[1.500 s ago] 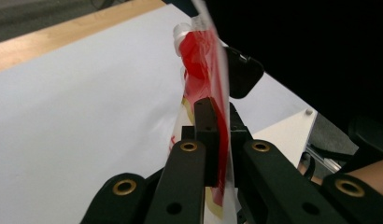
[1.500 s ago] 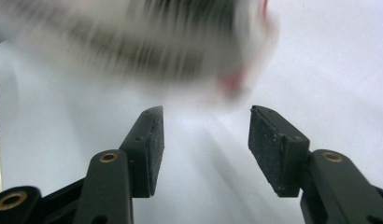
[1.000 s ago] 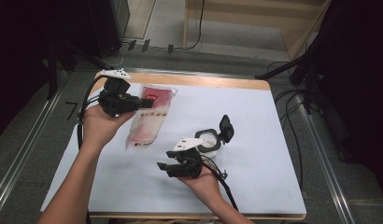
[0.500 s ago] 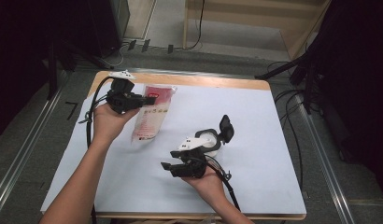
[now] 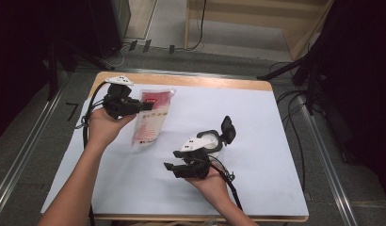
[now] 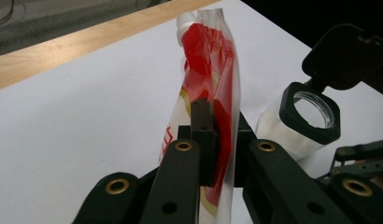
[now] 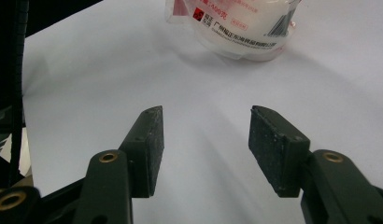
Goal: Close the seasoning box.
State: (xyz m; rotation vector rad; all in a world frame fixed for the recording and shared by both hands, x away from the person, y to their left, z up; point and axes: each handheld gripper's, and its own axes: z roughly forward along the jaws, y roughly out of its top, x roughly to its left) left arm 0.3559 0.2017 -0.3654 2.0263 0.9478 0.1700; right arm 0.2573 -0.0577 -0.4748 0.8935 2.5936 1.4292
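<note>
Red and clear plastic make up the pouch (image 6: 213, 93) that the left tool (image 5: 143, 106) has pinched between its two black jaws, which are nearly closed on the thin film, the pads pressing it from both sides. In the left gripper view the pouch stands on edge between the jaws, its white spout at the far end toward the wooden edge of the counter (image 5: 191, 81). From the high view the pouch (image 5: 151, 117) lies at the left rear part of the white sheet (image 5: 257, 122) that covers the counter, with its lower end resting on the sheet. The right tool (image 7: 206, 140) is held apart from it, nearer the front of the counter, with its jaws standing well apart and nothing between them; they point over bare white sheet toward the printed bottom end of the pouch. Just behind the right hand (image 5: 207, 181) stands a white bottle (image 5: 211, 142) with a black flip lid hinged open.
</note>
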